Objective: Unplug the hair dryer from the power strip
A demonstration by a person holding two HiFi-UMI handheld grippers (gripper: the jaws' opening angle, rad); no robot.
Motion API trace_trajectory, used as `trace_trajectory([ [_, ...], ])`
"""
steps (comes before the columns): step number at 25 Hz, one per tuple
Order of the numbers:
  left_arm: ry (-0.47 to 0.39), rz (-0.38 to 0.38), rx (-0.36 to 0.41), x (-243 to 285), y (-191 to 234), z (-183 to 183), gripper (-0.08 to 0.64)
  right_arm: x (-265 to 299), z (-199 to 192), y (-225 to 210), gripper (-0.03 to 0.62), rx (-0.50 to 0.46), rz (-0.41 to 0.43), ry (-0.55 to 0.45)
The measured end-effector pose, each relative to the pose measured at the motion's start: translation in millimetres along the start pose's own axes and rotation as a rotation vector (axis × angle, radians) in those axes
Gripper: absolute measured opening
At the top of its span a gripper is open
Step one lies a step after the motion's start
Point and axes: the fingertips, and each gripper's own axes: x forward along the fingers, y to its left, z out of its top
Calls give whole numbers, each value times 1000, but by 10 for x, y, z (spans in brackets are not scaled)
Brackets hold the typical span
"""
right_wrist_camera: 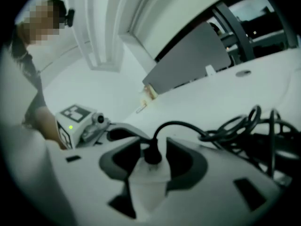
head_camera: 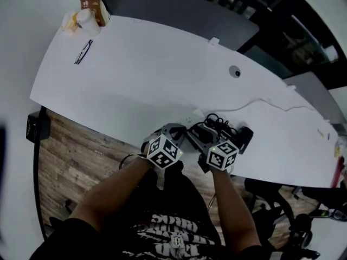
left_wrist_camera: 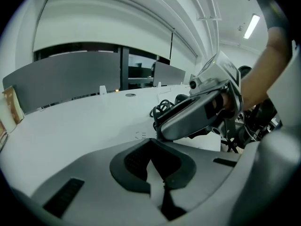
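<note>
Plug [right_wrist_camera: 151, 154] sits unpressed between the spread jaws of my right gripper [right_wrist_camera: 153, 166]; beside it, my left gripper [left_wrist_camera: 157, 168] clamps the power strip [right_wrist_camera: 146, 186].

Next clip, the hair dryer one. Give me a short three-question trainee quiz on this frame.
1. What stands between the right tongs? A) a black plug B) a cup C) a pair of glasses
2. True or false: the right tongs are shut tight with nothing between them.
3. Fill in: the tangled cord lies on a ____ table.
Key: 1 A; 2 false; 3 white.
</note>
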Motion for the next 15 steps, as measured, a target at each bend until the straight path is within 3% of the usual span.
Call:
trace_trajectory([
  [1, 3, -1, 0, 5, 0, 2, 25, 20, 0, -14, 182, 51, 19, 7],
  [3, 8, -16, 16, 18, -30, 12, 25, 31, 1, -18, 87, 109, 43, 26],
  [8, -1, -27, 1, -30, 20, 5, 25, -6, 76, -31, 81, 103, 26, 14],
  [13, 25, 11, -149, -158, 247, -87, 25, 0, 122, -48, 81, 157, 30, -61],
  [15, 21, 6, -156, -176, 237, -81, 25, 5, 163, -62, 81, 183, 28, -97],
])
